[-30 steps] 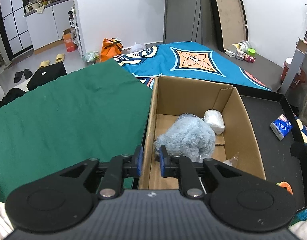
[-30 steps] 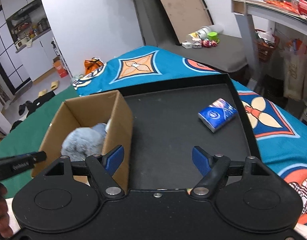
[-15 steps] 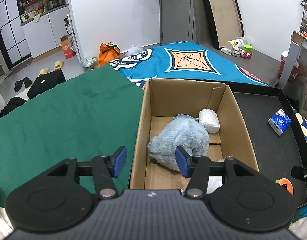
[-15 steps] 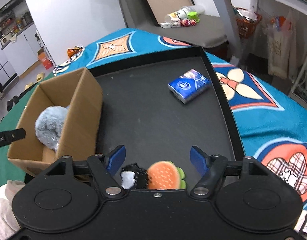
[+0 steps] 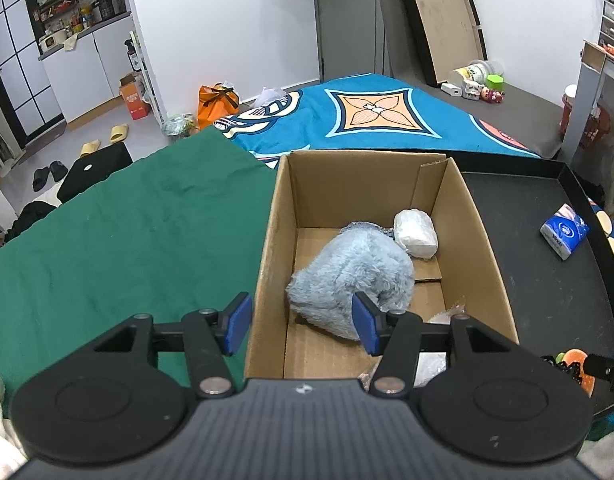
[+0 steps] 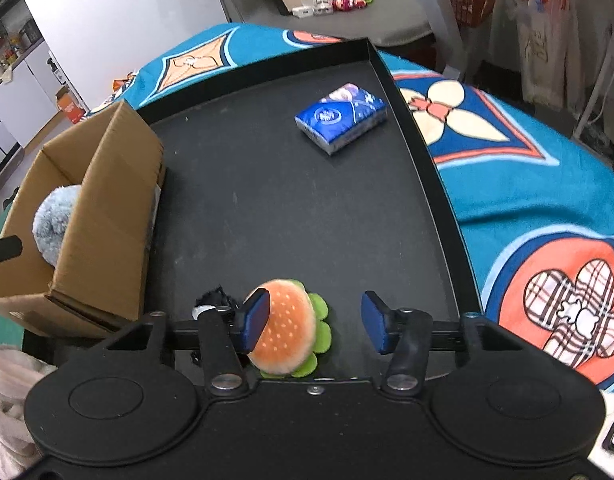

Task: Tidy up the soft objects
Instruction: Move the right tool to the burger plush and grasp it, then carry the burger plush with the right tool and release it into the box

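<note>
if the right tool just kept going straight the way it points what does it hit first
Most likely the burger plush: it lies on the black tray, between the closing pads of the right tool, nearer the left one. Depth is hard to judge.

left gripper (image 5: 301, 328) hanging tilted downward, jaws sitting about half open, gripping nothing | right gripper (image 6: 315, 322) angling down steeper, jaws closing in, pads not pressing anything yet

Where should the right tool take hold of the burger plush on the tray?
Across the orange bun, from above: it is the domed, thick part, while the green fringe lies flat on the tray. The right tool already straddles it, jaws closing, its left pad beside the bun.
</note>
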`<state>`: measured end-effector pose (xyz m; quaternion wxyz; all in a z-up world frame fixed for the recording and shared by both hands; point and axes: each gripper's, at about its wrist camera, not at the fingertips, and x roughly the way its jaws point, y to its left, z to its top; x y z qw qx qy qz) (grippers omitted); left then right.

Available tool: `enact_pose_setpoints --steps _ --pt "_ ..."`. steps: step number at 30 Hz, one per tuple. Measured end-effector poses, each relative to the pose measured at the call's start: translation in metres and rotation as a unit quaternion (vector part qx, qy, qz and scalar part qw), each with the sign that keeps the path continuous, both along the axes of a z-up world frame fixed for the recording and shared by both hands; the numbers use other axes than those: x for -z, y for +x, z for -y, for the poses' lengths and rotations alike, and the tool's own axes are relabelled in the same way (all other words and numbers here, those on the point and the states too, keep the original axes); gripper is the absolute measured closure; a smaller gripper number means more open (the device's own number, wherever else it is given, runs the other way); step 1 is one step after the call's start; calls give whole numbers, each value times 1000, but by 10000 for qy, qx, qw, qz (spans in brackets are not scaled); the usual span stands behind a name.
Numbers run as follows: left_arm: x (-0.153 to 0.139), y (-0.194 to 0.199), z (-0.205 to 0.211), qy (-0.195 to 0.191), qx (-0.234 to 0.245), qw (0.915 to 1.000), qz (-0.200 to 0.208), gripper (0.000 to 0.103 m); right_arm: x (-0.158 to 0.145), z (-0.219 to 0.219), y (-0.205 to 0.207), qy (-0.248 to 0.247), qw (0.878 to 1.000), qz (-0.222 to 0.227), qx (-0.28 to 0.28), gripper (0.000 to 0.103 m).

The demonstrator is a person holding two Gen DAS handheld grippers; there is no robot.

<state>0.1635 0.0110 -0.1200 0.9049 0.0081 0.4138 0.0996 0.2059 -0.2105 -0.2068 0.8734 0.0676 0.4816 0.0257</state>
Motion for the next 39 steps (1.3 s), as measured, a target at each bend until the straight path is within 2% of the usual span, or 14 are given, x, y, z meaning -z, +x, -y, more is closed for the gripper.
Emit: enact_pose_setpoints --steps 8,10,12,21,39 --pt "3 4 7 154 -15 9999 -49 45 7 -2 1 188 9995 -186 -176 52" --pt "3 5 8 199 -20 9998 -65 44 11 -3 1 156 9993 -235 -248 54" --pt "4 6 10 251 -15 9996 -85 44 14 -2 2 231 9988 -289 -308 73" --pt "7 10 18 456 -4 9988 -171 39 9 10 6 143 9994 -139 -293 89" --pt "4 8 16 437 -22 9990 -114 38 -14 15 16 62 9994 274 -205 95"
